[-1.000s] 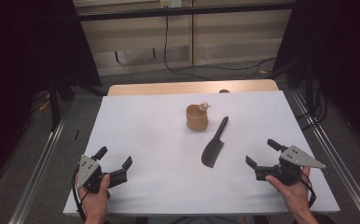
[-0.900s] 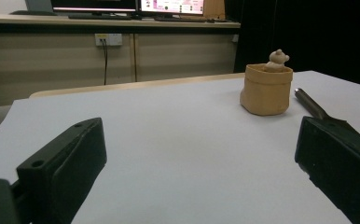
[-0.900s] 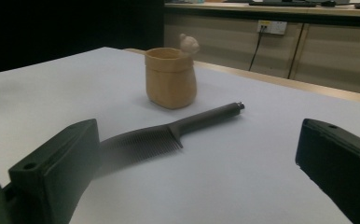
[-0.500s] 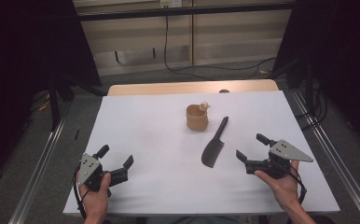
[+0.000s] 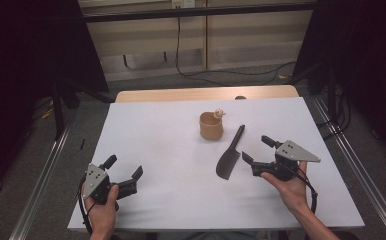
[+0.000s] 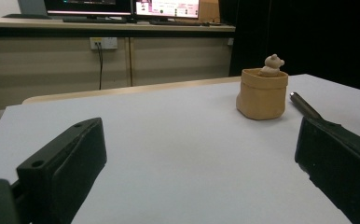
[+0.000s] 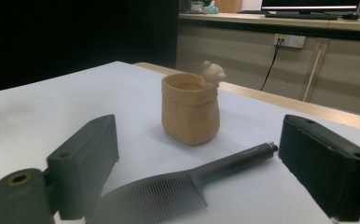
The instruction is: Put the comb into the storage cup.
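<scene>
right hand: point(image 5: 292, 187) palm up under the right gripper point(image 5: 255, 151), forearm coming in from the near right edge of the table point(image 5: 146, 130); tool held roughly level, pointing left toward the comb point(image 5: 229, 154).
right gripper jaws: wide apart, have just been closing a little, nothing pinched. In its own view the comb lies on the table in the gap ahead of the jaws, teeth end nearest, handle running away to the right; pads not on it.
left hand: point(image 5: 101, 210) near left corner, wrapped round the left gripper point(image 5: 125, 169), tool low over the table, pointing up and right.
left gripper jaws: released, spread wide, bare table between them, touching nothing.
comb: dark, flat on the white table, just left of the right gripper's tips; handle angled away toward the far right, broad toothed end near.
cup: point(image 5: 211, 125) small tan cup with a little bear figure point(image 5: 219, 114) on its rim, upright, just beyond the comb, close to the handle tip but apart.
left gripper to cup: well apart.
</scene>
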### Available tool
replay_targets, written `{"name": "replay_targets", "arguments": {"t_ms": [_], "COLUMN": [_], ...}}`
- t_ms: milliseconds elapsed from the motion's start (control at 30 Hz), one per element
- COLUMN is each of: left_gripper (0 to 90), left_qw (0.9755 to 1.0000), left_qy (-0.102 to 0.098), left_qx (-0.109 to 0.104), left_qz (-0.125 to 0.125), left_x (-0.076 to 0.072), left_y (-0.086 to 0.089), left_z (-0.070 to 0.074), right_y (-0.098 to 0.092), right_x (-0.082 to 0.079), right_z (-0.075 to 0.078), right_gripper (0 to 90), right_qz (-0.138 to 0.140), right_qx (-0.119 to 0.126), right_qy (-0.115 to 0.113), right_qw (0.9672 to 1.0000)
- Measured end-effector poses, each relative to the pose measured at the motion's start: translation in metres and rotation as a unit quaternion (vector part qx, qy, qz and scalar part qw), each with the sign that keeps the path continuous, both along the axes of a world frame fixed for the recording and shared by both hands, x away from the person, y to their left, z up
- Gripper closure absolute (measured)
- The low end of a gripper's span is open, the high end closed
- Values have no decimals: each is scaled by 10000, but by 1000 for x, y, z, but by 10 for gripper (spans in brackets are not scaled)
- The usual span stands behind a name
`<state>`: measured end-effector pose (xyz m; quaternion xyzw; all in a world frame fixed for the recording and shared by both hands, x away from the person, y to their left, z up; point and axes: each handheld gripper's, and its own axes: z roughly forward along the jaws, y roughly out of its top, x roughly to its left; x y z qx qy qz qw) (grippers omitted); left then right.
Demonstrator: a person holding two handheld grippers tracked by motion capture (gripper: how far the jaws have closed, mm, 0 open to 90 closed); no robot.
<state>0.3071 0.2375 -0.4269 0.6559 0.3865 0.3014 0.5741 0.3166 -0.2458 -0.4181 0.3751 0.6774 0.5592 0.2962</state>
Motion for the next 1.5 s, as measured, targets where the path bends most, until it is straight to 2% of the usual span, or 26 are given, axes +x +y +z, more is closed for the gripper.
{"name": "replay_targets", "arguments": {"t_ms": [100, 267, 467, 500, 600, 667, 700, 733, 767, 967, 1000, 1067, 1133, 1167, 1233, 1267, 1300, 1367, 1467, 1500], "left_gripper": [23, 23, 23, 23, 23, 23, 23, 23, 23, 23, 23, 23, 23, 23, 23, 23, 23, 23, 23, 23], "left_qw": [10000, 10000, 10000, 9999, 10000, 10000, 10000, 10000, 10000, 9999, 9999, 9998, 9999, 9998, 9998, 9998, 9998, 9998, 9998, 9998], "left_qy": [3, 19, 8, 12, 13, 1, 1, 1, 1, 37, 35, 24, 13, 20, 42, 43, 46, 28, 6, 13], "left_qx": [4, 56, 68, 86, 86, 66, 66, 72, 72, 47, 77, 106, 83, 91, 88, 93, 80, 82, 66, 84], "left_qz": [-20, -67, -54, -60, -45, -57, -57, -66, -66, -110, -126, -137, -137, -153, -158, -160, -161, -165, -160, -167], "left_x": [0, 1, 0, 0, 1, 0, 0, 0, 0, 0, 0, -1, -1, -1, -1, -1, -1, -1, -1, -1], "left_y": [-1, -2, -3, -3, -3, -3, -3, -3, -3, -5, -4, -5, -5, -5, -6, -6, -6, -6, -6, -5], "left_z": [0, -1, -1, -1, -1, -1, -1, -1, -1, -1, -1, -1, 0, -1, -1, -1, -1, 0, 0, 0], "right_y": [3, 9, 14, 16, 17, 18, 18, 18, 19, 24, 26, 27, 28, 28, 28, 27, 27, 27, 33, 33], "right_x": [3, 8, 18, 22, 25, 27, 27, 30, 32, 43, 46, 47, 47, 47, 47, 48, 48, 49, 54, 54], "right_z": [1, 10, 7, 4, 4, 4, 4, 5, 5, 3, 1, 0, 0, 0, 0, 1, 1, 1, 5, 5], "right_gripper": [137, 196, 270, 326, 374, 465, 465, 529, 546, 633, 674, 692, 750, 822, 851, 900, 900, 900, 900, 900], "right_qz": [28, 123, 263, 303, 282, 362, 362, 481, 514, 662, 735, 757, 799, 805, 803, 783, 783, 819, 957, 957], "right_qx": [-8, -48, -89, -89, -50, 24, 24, 146, 170, 172, 149, 142, 151, 139, 156, 168, 168, 162, -129, -129], "right_qy": [-4, -143, -1, 24, -6, -35, -35, 13, 38, 136, 170, 185, 183, 155, 127, 113, 113, 199, 524, 524], "right_qw": [10000, 9998, 9996, 9995, 9996, 9993, 9993, 9987, 9985, 9976, 9970, 9969, 9965, 9965, 9966, 9967, 9967, 9963, 9939, 9939]}}
